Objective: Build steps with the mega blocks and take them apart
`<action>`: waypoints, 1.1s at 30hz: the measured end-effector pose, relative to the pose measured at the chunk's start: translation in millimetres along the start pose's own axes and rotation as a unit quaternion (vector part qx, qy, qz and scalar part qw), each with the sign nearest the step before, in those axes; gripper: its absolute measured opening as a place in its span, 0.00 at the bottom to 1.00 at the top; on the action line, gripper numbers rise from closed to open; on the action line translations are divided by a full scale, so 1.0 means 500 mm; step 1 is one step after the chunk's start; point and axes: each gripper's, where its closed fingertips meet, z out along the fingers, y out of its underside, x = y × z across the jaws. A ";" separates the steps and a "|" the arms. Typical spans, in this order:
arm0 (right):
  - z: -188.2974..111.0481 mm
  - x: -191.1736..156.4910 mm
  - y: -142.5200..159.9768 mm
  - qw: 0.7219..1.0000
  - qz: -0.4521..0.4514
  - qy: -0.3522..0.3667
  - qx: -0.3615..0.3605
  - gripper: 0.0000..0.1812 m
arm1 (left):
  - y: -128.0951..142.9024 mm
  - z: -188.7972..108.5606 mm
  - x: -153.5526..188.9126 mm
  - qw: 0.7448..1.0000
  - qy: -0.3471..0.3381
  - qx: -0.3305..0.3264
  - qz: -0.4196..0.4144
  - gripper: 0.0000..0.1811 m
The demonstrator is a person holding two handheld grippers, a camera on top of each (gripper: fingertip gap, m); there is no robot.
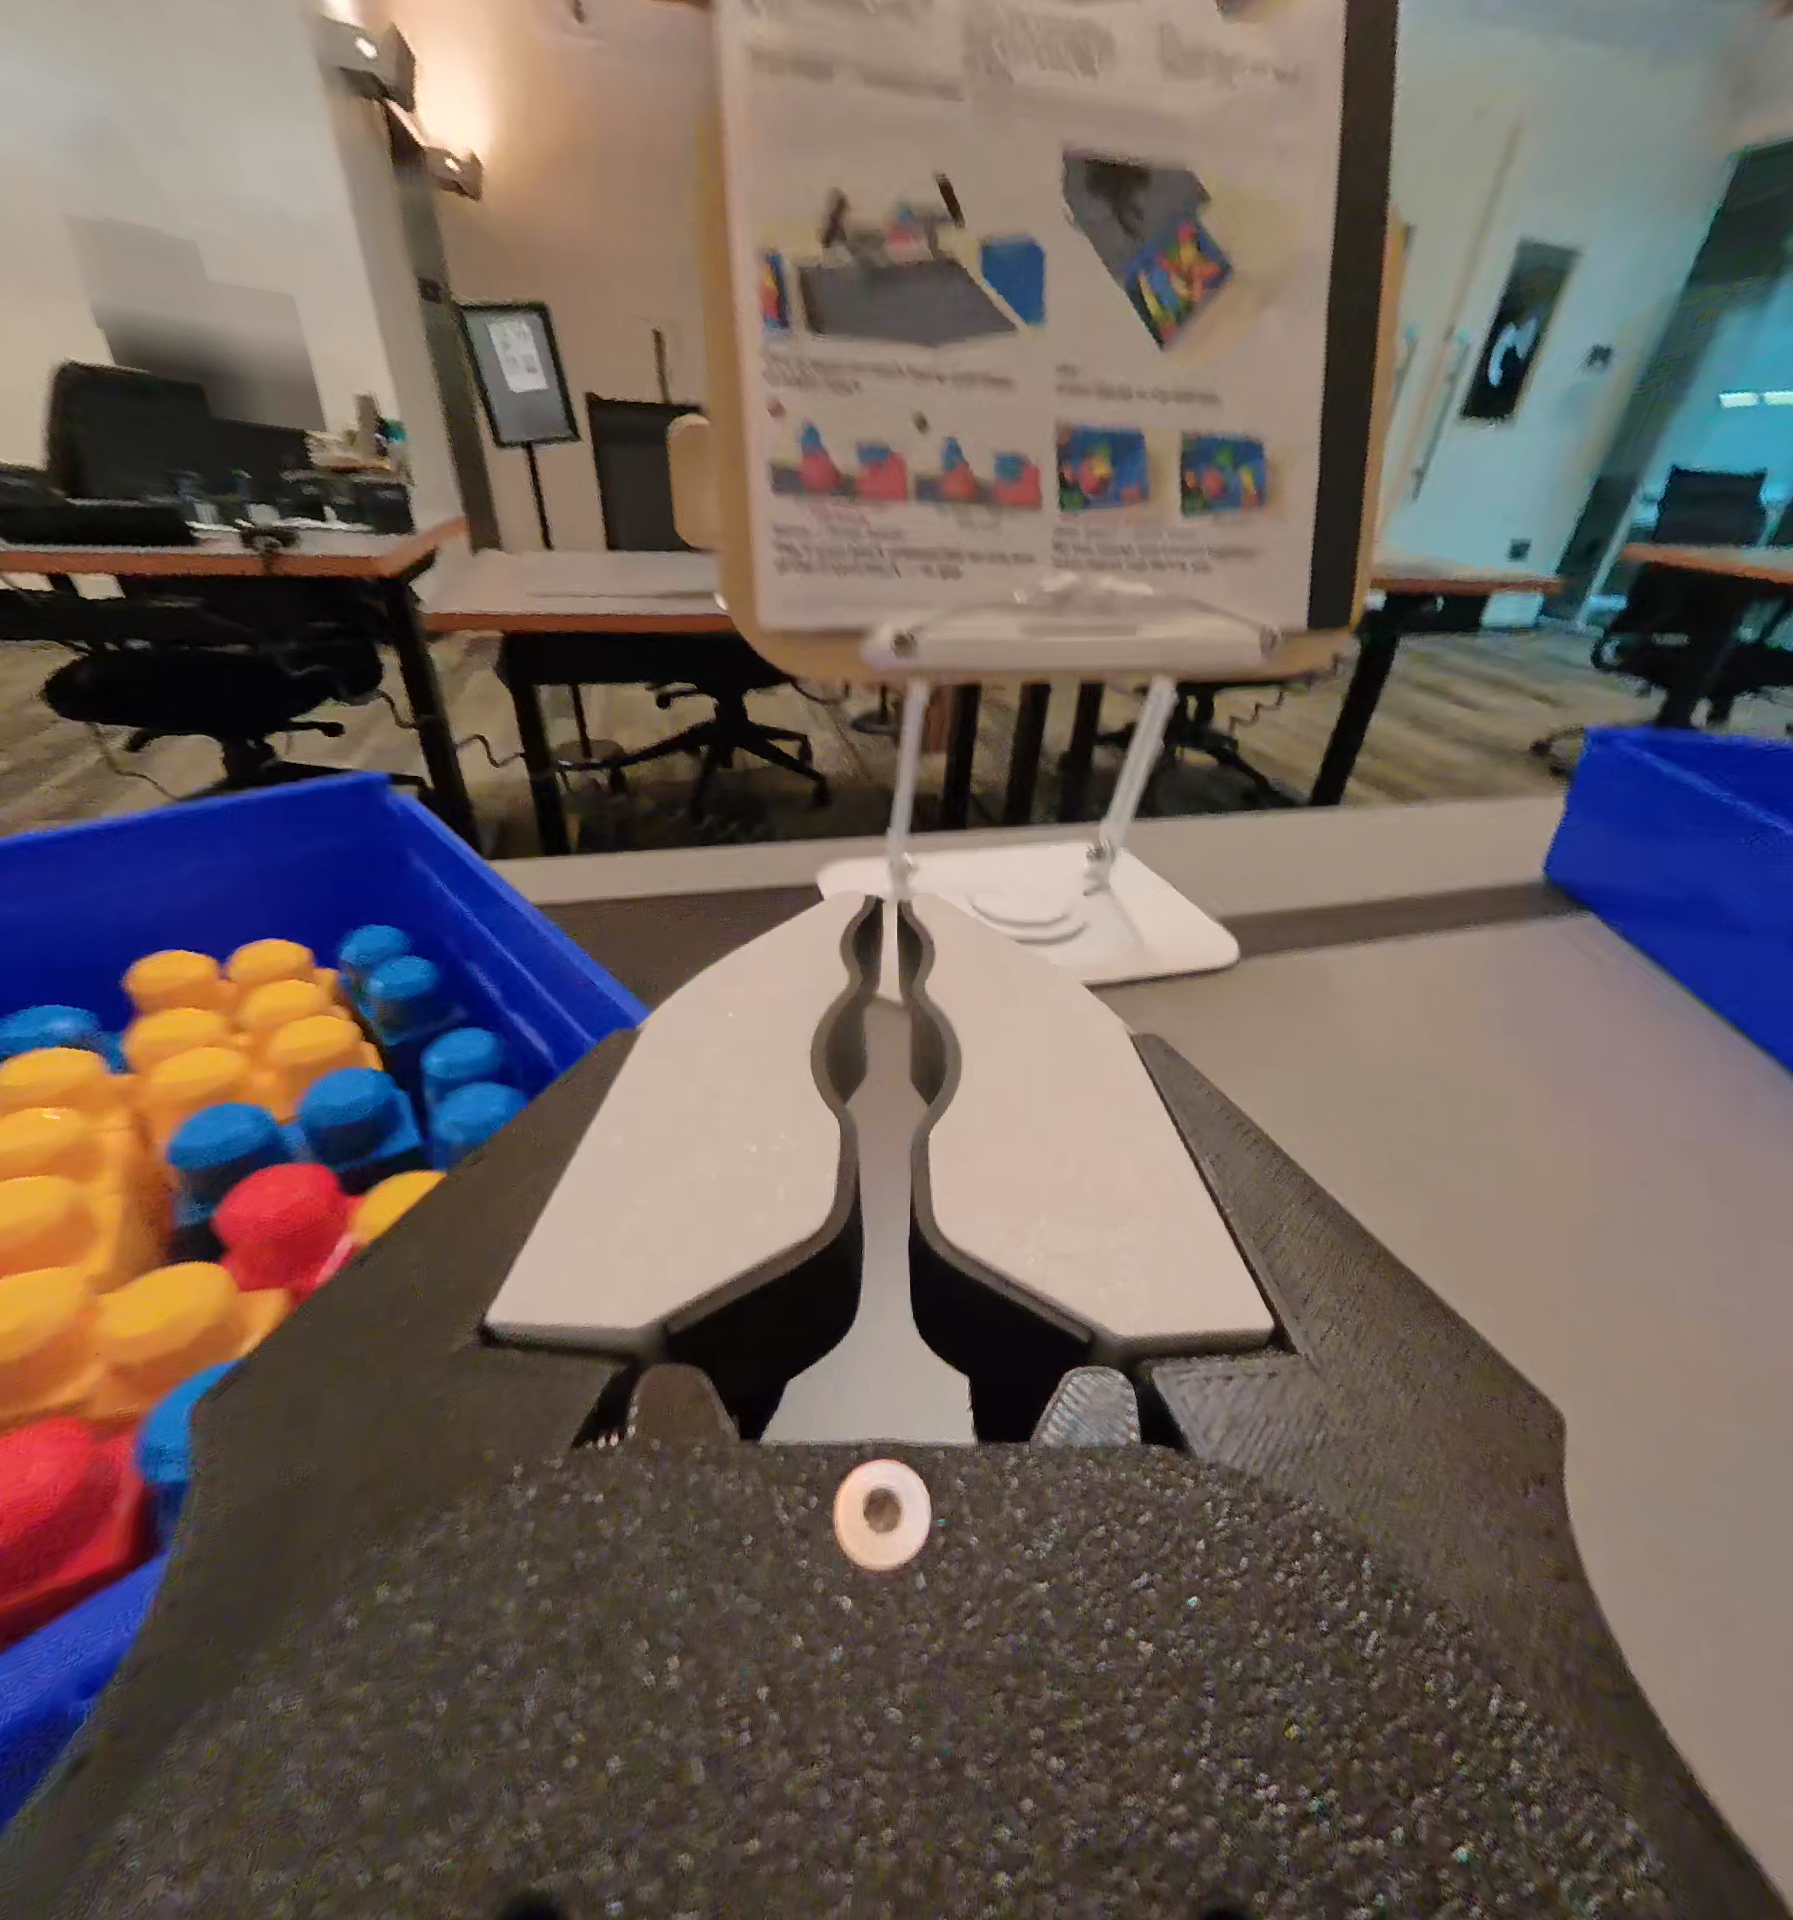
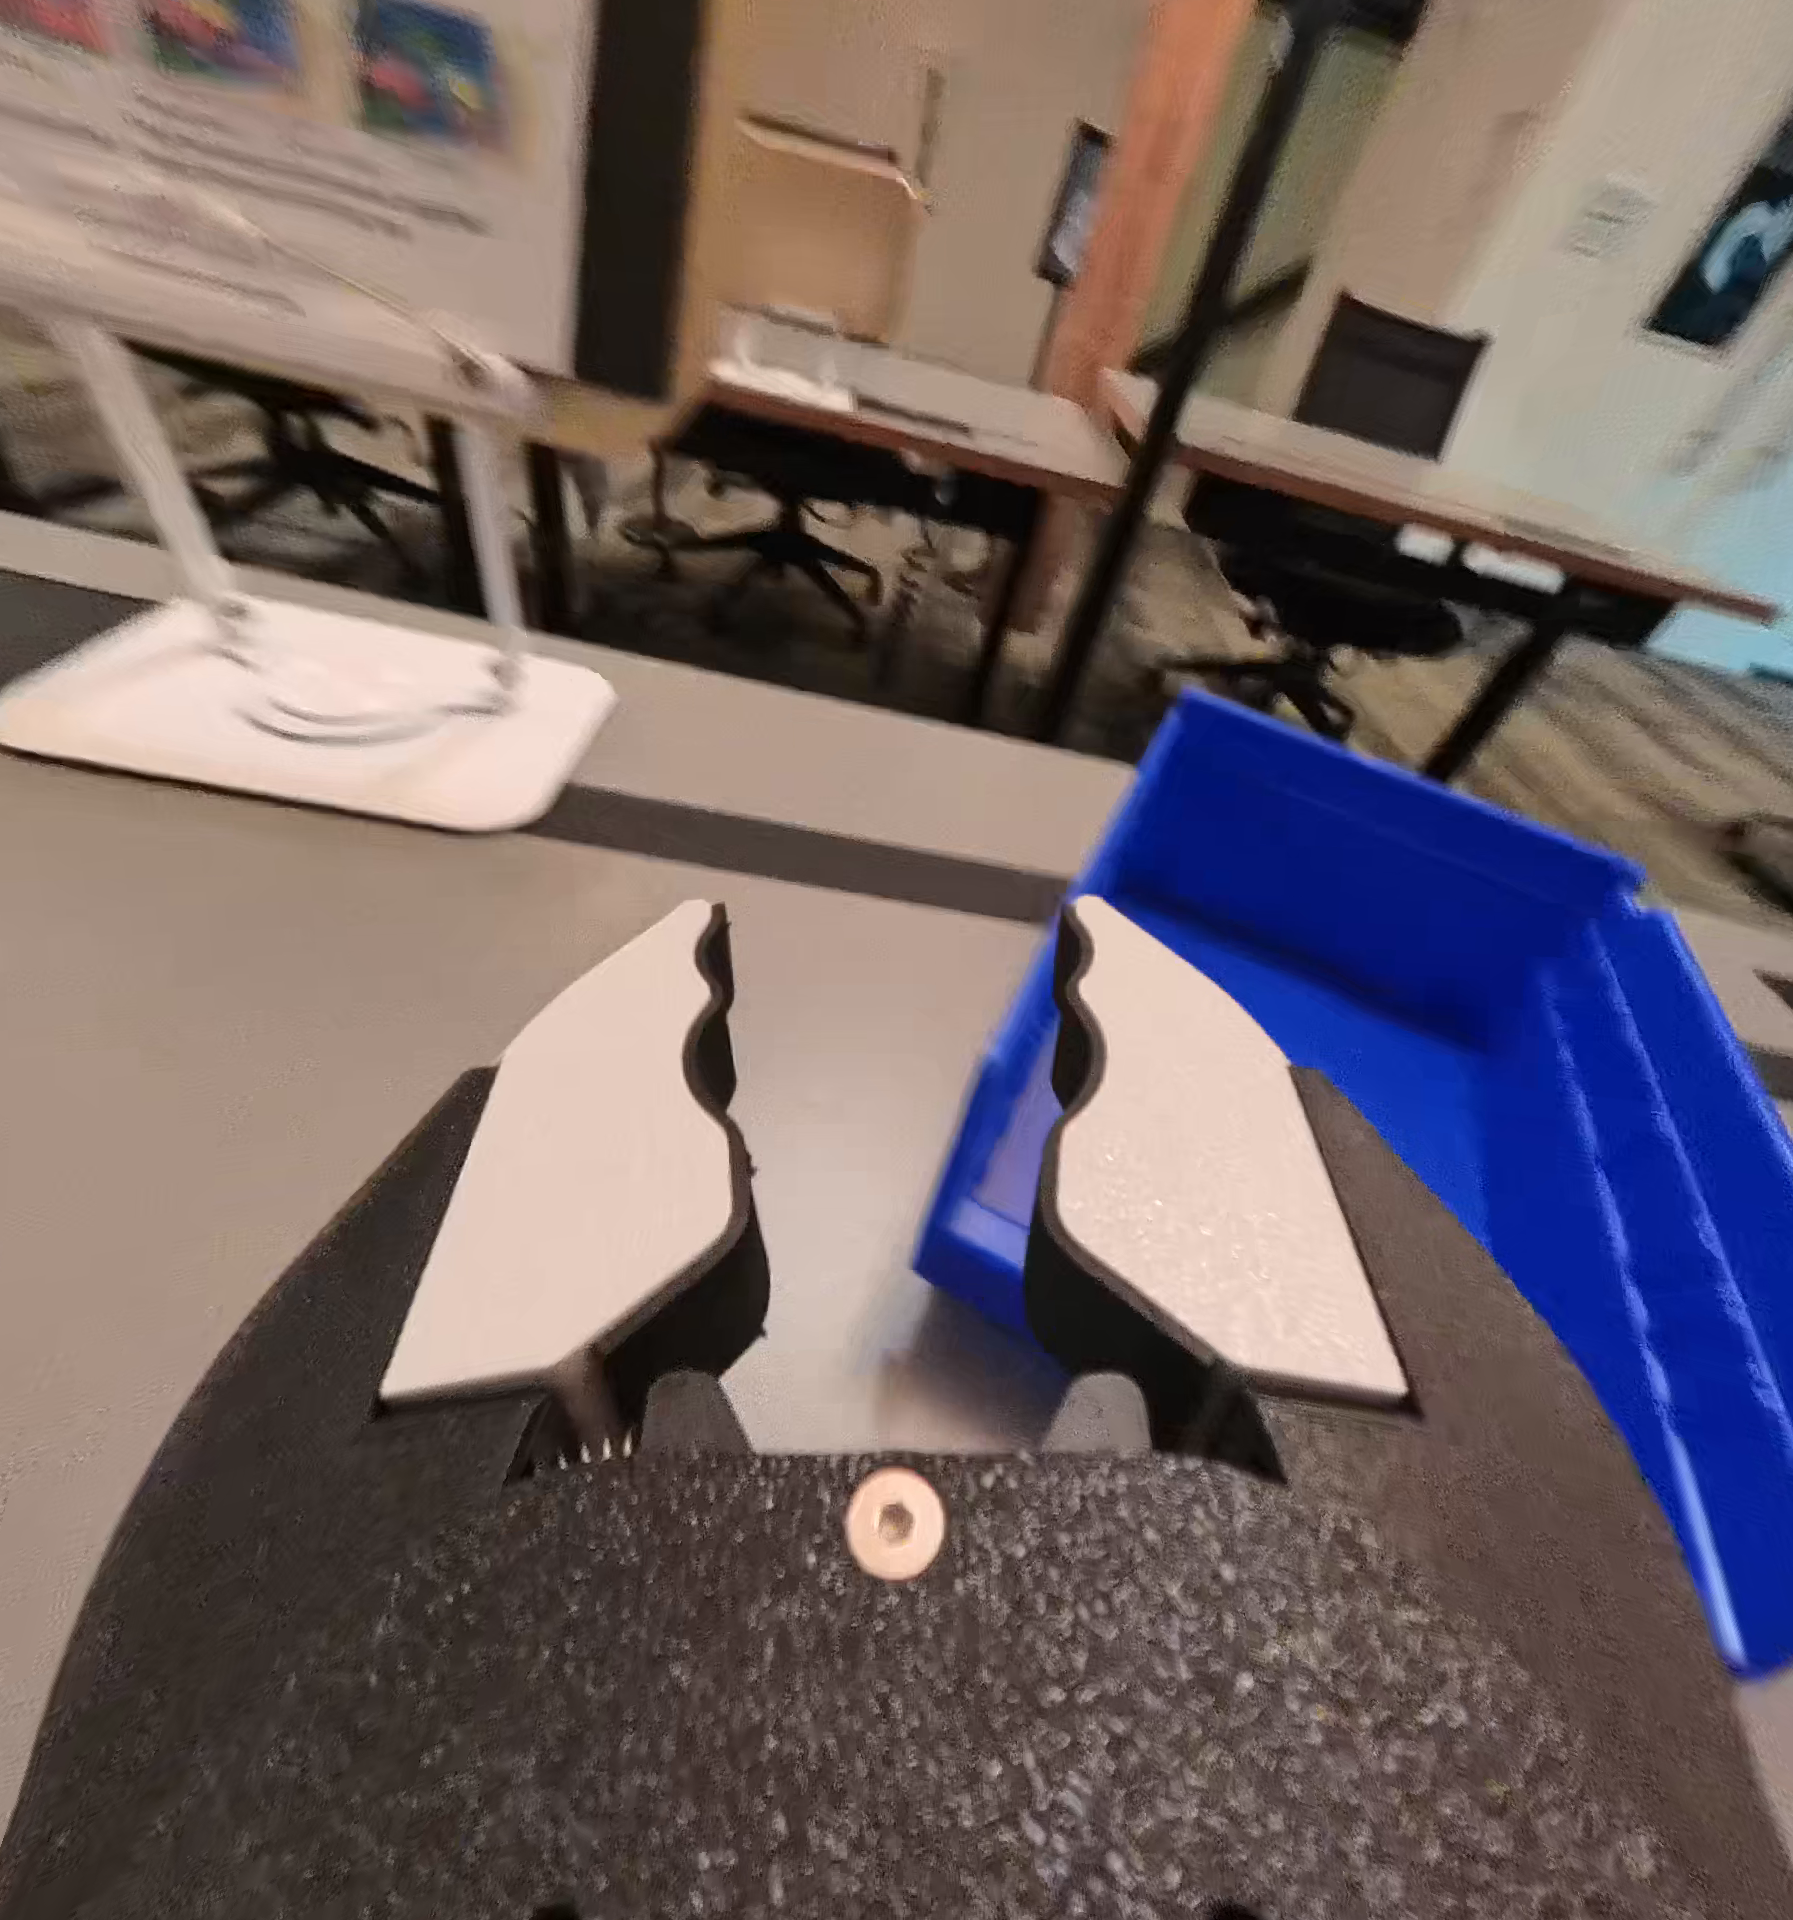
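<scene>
In the left wrist view a blue bin [image 1: 518, 935] at the left holds several yellow, blue and red mega blocks [image 1: 165, 1174]. My left gripper [image 1: 889, 914] is beside the bin's right wall, above the grey table [image 1: 1443, 1195], its fingers shut with nothing between them. In the right wrist view my right gripper [image 2: 892, 914] is open and empty above the table [image 2: 248, 987]. A blue bin [image 2: 1391, 987] with no blocks showing inside lies just to its right; the right finger [image 2: 1162, 1039] overlaps the bin's near corner.
A white stand [image 1: 1110, 935] holding an instruction sheet [image 1: 1027, 312] stands at the table's far edge; it also shows in the right wrist view [image 2: 300, 717]. The second blue bin shows at the right in the left wrist view [image 1: 1723, 883]. Office desks and chairs lie beyond. There is about 45 cm between the tips of the two grippers.
</scene>
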 end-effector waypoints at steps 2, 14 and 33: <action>0.024 0.031 0.057 0.998 0.021 0.009 -0.050 0.34 | 0.050 0.016 0.026 0.999 0.020 -0.026 0.014 0.01; 0.152 0.023 0.140 0.986 0.000 0.038 -0.160 0.10 | 0.161 0.028 0.042 0.990 0.036 -0.115 0.074 0.01; 0.035 -0.163 -0.035 0.973 0.069 -0.206 0.075 0.12 | 0.118 0.013 -0.021 0.995 -0.007 -0.070 0.070 0.00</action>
